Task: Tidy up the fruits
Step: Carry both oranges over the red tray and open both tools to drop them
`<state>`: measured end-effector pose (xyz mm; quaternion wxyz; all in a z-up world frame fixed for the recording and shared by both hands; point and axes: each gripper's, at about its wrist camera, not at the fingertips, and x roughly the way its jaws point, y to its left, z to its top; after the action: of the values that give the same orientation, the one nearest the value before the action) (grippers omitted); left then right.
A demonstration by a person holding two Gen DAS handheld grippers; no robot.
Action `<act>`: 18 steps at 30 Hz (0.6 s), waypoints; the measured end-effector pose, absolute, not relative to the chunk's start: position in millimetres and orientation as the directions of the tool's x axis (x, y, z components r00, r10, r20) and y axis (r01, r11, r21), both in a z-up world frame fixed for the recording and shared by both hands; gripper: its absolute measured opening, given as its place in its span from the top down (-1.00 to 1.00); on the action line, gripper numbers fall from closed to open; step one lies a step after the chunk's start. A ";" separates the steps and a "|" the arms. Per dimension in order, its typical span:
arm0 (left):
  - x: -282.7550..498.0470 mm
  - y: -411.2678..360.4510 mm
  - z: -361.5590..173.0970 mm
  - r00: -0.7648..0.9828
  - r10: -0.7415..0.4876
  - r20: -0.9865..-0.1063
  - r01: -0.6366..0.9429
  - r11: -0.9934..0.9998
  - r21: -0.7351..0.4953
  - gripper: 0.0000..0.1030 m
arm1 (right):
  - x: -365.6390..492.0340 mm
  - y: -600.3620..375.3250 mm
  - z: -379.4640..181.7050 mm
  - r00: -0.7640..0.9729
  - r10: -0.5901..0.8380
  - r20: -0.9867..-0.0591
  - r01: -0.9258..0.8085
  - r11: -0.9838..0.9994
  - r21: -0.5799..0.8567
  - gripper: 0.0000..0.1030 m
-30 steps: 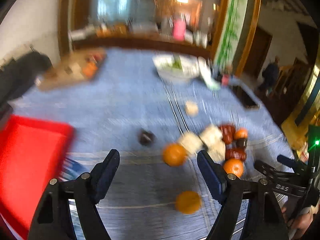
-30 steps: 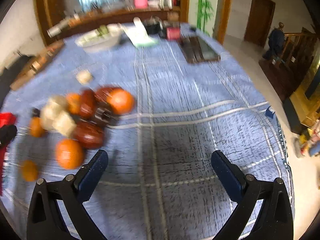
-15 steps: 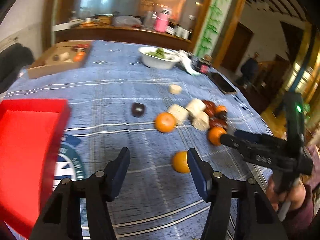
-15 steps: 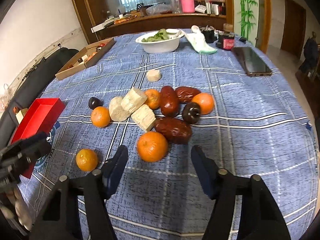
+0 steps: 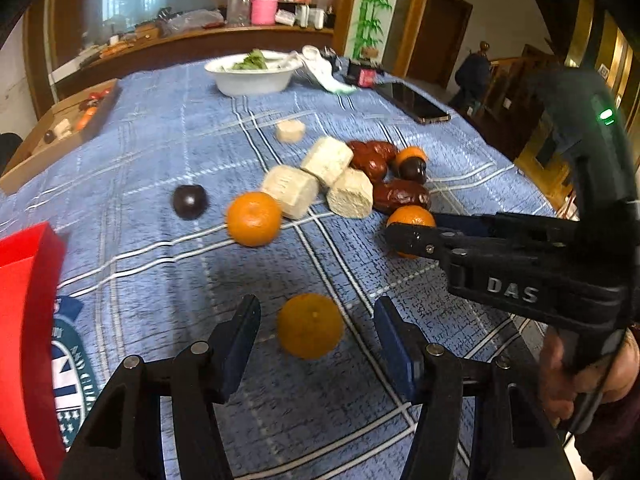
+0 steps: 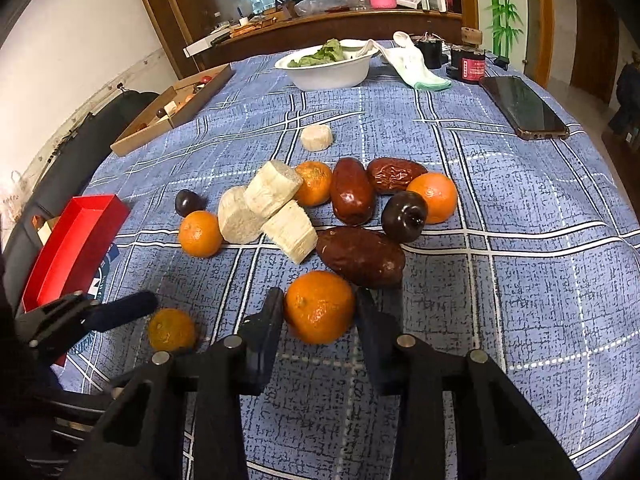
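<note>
Round orange tangerines lie between both grippers' fingers: left gripper spread around one, apart; right gripper closing around another, contact unclear.

Home dining room: tablecloth, sideboard.

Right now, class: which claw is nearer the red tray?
Left. The left claw straddles an orange just beside the red tray; the right claw is farther off.
</note>
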<state>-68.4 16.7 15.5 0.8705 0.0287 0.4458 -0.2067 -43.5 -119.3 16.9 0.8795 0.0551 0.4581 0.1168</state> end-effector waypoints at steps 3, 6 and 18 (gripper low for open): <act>-69.9 17.8 12.8 0.516 -0.316 -0.796 0.371 0.920 -0.125 0.38 | -48.6 -122.2 21.3 0.557 0.270 -0.786 -0.152 0.963 0.223 0.34; -77.7 35.0 20.0 0.541 -0.331 -0.773 0.331 0.929 -0.166 0.38 | -58.2 -122.1 32.7 0.578 0.281 -0.766 -0.166 0.960 0.227 0.34; -116.7 205.0 77.9 0.752 -0.123 -0.648 -0.034 0.974 -0.224 0.37 | -82.7 -3.6 86.1 0.519 0.481 -0.707 -0.451 0.856 0.252 0.33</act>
<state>-116.7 205.0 77.9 0.9293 -0.1113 0.3512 -0.0239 -82.7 -3.6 86.1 0.8712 0.0182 0.4113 0.2674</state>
